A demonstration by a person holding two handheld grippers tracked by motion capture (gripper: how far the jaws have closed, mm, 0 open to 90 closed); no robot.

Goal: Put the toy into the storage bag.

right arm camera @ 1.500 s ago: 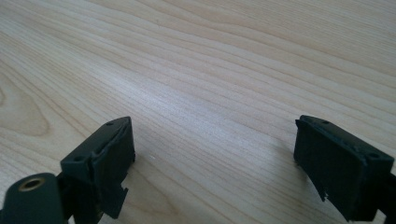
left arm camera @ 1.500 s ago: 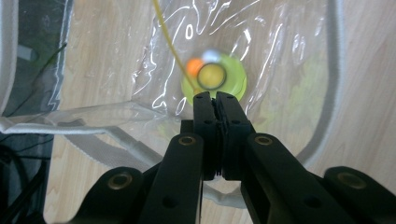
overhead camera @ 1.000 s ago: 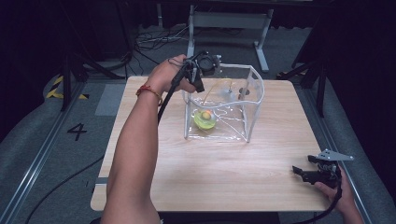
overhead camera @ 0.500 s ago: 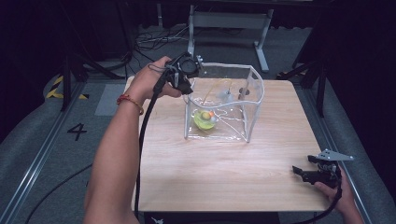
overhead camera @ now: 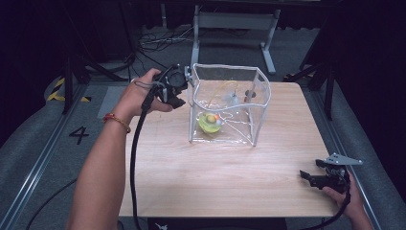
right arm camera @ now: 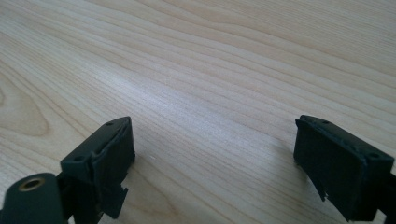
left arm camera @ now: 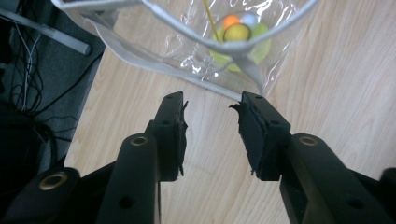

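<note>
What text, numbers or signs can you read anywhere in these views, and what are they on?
"4": a dark numeral on the grey floor mat left of the table, in the high view.
Yellow-and-black hazard stripes lie on the floor farther back; they carry no words.
No readable text on the clear bag.

1. Pale wooden rectangular table (overhead camera: 230,177) sits centre, evenly lit.
2. Grey carpeted floor (overhead camera: 28,158) left, marked with a black numeral four (overhead camera: 79,134).
3. Grey metal stand (overhead camera: 234,21) far behind; black cables (overhead camera: 158,40) tangled beside it.
4. Darkness beyond.
</note>
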